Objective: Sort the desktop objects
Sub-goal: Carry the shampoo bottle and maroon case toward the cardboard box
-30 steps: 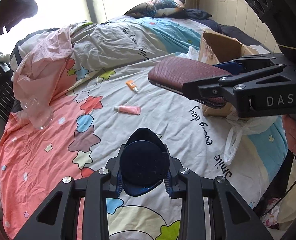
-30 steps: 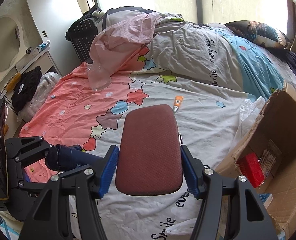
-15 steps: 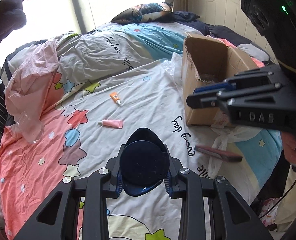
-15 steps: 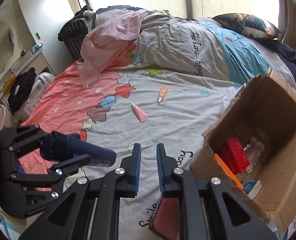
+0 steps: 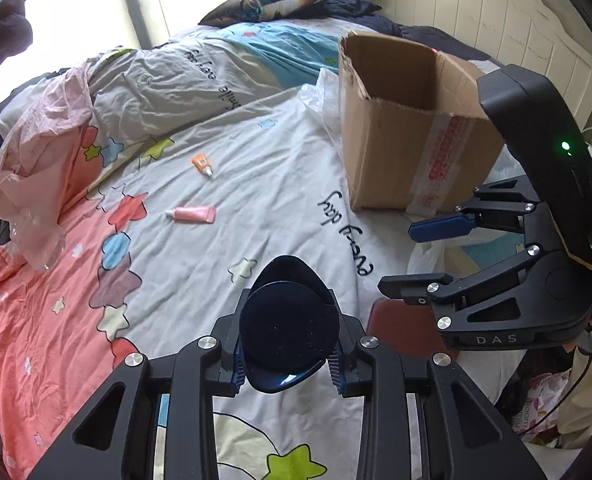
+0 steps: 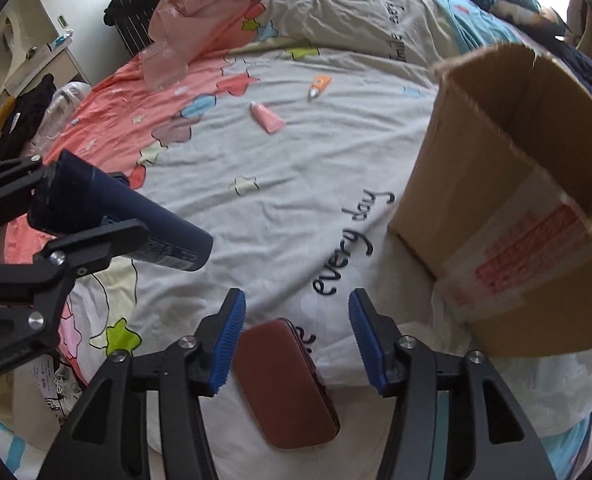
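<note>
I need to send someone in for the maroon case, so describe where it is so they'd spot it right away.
Find the cardboard box on the bed; the maroon case lies flat on the white sheet near its front corner, below the open right gripper. It's the only dark red, rounded rectangular thing; the pink tube and orange tube are smaller and farther away.

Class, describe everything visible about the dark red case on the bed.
The dark red case is a flat, rounded-corner rectangle with a fine textured cover and a dark seam along its edge. It lies flat and closed on the white bedsheet, near the cardboard box, below the open right gripper, untouched.
</note>
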The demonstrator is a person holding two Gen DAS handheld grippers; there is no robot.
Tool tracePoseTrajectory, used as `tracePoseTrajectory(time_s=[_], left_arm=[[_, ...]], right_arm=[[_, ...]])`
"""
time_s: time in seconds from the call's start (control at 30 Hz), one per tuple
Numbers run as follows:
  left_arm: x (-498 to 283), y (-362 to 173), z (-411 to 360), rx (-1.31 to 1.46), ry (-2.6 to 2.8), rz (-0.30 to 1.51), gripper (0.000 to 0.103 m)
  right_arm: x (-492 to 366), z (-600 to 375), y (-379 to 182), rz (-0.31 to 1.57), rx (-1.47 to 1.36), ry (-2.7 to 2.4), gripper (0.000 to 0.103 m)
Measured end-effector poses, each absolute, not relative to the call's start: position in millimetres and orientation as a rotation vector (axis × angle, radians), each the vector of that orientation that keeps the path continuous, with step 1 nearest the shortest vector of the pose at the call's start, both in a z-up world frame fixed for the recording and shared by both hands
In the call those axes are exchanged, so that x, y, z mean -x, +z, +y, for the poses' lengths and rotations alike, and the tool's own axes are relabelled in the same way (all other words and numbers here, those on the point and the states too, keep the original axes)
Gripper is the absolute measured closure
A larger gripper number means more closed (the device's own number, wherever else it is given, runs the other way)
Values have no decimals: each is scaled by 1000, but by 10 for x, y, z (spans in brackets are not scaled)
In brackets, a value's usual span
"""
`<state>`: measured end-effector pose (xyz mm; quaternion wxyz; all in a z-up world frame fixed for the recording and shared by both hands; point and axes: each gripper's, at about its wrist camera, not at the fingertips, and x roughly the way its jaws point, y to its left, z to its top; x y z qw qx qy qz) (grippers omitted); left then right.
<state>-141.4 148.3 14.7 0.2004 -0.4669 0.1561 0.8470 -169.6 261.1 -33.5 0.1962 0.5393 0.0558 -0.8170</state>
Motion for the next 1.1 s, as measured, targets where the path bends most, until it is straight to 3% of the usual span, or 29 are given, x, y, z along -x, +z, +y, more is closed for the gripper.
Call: tracePoseTrajectory(time_s=[0.37, 0.43, 0.47, 0.5, 0.83, 1.03, 1.1], left_arm=[[1199, -90, 1399, 1343, 2342, 399, 71], [1150, -110, 1399, 1342, 2338, 397, 71], [1126, -121, 1400, 1343, 2335, 398, 71], [1102, -131, 1401, 1344, 2332, 397, 71], [922, -177, 1328, 1350, 2336, 376, 71], [865, -179, 1291, 1349, 2340, 377, 71], [857, -183, 1278, 1350, 2340, 372, 71]], right_arm=[[1370, 2560, -673, 259, -1591, -2222, 47], [1321, 2525, -730, 292, -1596, -2213, 39], [1299, 2507, -759, 310, -1598, -2210, 25], [1278, 2489, -788, 328, -1599, -2206, 20], [1148, 2345, -1056, 504, -1657, -2183, 20], [1212, 2437, -1118, 428, -1659, -2162, 20], [1222, 2476, -1128, 406, -1648, -2157, 24]])
